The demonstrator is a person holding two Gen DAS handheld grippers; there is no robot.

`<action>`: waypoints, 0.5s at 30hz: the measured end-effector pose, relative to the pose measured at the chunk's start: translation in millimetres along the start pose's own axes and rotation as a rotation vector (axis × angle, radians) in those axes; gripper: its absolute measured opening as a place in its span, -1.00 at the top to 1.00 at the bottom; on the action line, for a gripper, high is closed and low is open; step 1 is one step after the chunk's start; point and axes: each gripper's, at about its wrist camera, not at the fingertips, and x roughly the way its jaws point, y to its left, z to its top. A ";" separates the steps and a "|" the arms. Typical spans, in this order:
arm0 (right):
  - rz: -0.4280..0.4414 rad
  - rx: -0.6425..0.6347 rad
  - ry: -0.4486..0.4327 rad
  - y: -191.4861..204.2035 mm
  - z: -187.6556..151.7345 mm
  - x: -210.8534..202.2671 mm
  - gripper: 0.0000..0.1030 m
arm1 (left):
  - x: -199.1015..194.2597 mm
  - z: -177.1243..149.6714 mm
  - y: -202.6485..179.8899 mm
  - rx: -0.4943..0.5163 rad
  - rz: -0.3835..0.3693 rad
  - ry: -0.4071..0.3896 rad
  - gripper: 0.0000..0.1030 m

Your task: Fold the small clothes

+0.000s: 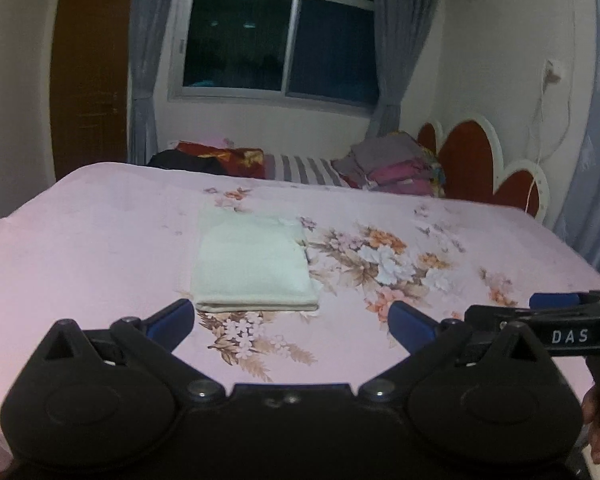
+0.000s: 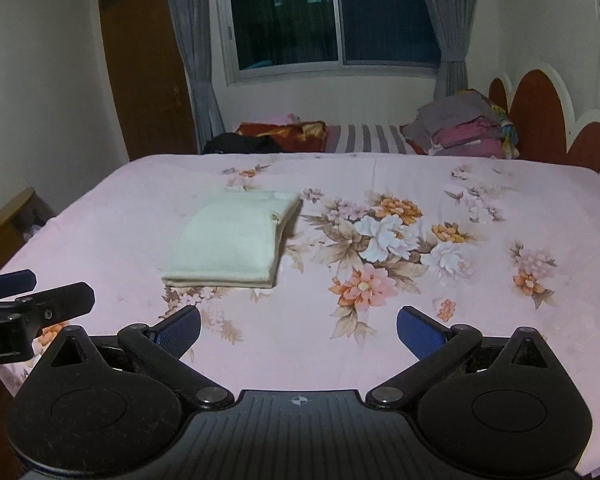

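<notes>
While the pale cream knitted garment (image 1: 254, 262) lies folded into a neat rectangle on the pink floral bedsheet (image 1: 380, 208), both the left gripper (image 1: 291, 322) and right gripper (image 2: 299, 330) hover spread and empty, so folding looks finished and another garment comes next.

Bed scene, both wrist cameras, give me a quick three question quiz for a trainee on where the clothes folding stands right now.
1. True or false: the cream garment lies folded flat on the floral bedsheet.
2. Which tongs hold cloth? A) left tongs B) right tongs C) neither
3. Fill in: the stack of folded clothes at the far end sits beside the ___ headboard.

Key: 1 true. 2 C, both stand open and empty, short of the garment. 3 red.
</notes>
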 end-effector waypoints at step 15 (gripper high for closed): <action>0.001 0.016 -0.015 -15.6 -3.8 -20.1 -1.00 | -13.0 0.6 -13.5 0.031 0.004 -0.017 -0.99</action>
